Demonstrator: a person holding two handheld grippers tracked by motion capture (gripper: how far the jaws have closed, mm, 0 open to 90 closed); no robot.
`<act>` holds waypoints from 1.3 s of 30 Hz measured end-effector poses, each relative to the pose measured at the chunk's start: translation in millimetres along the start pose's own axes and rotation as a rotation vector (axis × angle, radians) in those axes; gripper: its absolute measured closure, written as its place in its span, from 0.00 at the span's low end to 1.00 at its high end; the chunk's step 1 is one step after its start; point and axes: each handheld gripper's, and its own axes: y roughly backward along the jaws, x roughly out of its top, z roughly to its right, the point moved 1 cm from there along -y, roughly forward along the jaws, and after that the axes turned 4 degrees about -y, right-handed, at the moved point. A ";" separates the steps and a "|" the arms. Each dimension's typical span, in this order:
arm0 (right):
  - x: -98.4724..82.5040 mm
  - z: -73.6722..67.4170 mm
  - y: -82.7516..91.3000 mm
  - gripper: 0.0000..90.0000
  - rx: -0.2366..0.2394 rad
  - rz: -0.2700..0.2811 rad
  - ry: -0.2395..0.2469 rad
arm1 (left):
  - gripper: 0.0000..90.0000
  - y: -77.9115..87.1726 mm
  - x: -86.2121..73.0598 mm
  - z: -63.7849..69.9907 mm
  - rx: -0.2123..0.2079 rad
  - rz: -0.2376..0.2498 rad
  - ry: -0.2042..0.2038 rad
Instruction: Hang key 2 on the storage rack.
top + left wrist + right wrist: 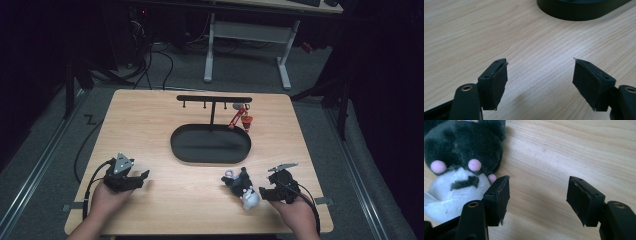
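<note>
Lying bare, black oval tray

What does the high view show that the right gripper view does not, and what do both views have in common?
The high view alone gives the black oval tray, the T-shaped hook stand rising from it with a red keychain hanging on its right side, and the left gripper, open above bare wood. The right gripper view alone gives the toy's details: pink spots and white belly. Both share the black-and-white plush toy lying on the wooden table and the right gripper, open with nothing between its jaws, beside the toy.
</note>
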 end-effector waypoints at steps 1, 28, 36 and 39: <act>2.8 0.9 1.5 0.39 0.002 -0.013 0.007 | 0.31 -0.6 0.3 0.5 -0.003 -0.005 -0.006; 29.1 -9.4 37.5 0.22 0.088 -0.244 0.055 | 0.27 -6.0 5.7 11.1 -0.046 0.000 -0.047; 33.4 -35.8 36.2 0.17 0.116 -0.261 0.121 | 0.16 -5.7 5.8 9.0 -0.035 0.003 -0.039; 34.5 -45.9 28.2 0.17 0.136 -0.267 0.138 | 0.14 -5.1 6.4 9.3 -0.036 0.009 -0.038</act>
